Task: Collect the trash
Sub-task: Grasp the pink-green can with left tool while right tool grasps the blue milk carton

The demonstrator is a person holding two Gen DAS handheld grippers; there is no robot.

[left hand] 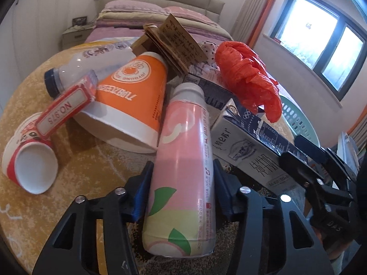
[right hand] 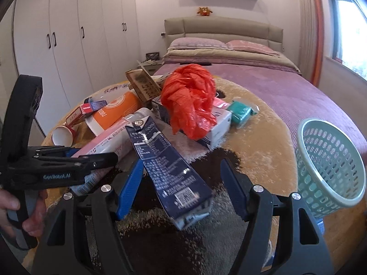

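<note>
A pile of trash lies on a yellow rug. My left gripper (left hand: 182, 171) is shut on a pink bottle (left hand: 183, 160) that lies on its side; the bottle also shows in the right wrist view (right hand: 107, 142). My right gripper (right hand: 181, 171) is open, its fingers on either side of a dark blue milk carton (right hand: 169, 169), which the left wrist view (left hand: 247, 146) shows beside the bottle. An orange paper cup (left hand: 135, 100), a red plastic bag (left hand: 247, 75), a red-and-white cup (left hand: 29, 162) and a red box (left hand: 66, 107) lie around them.
A pale green mesh basket (right hand: 330, 162) stands at the right on the rug (right hand: 259, 137). A clear bottle (left hand: 87, 68), a brown cardboard piece (left hand: 179, 43), a white box (right hand: 218, 123) and a teal packet (right hand: 240, 112) lie in the pile. A bed (right hand: 263, 78) stands behind.
</note>
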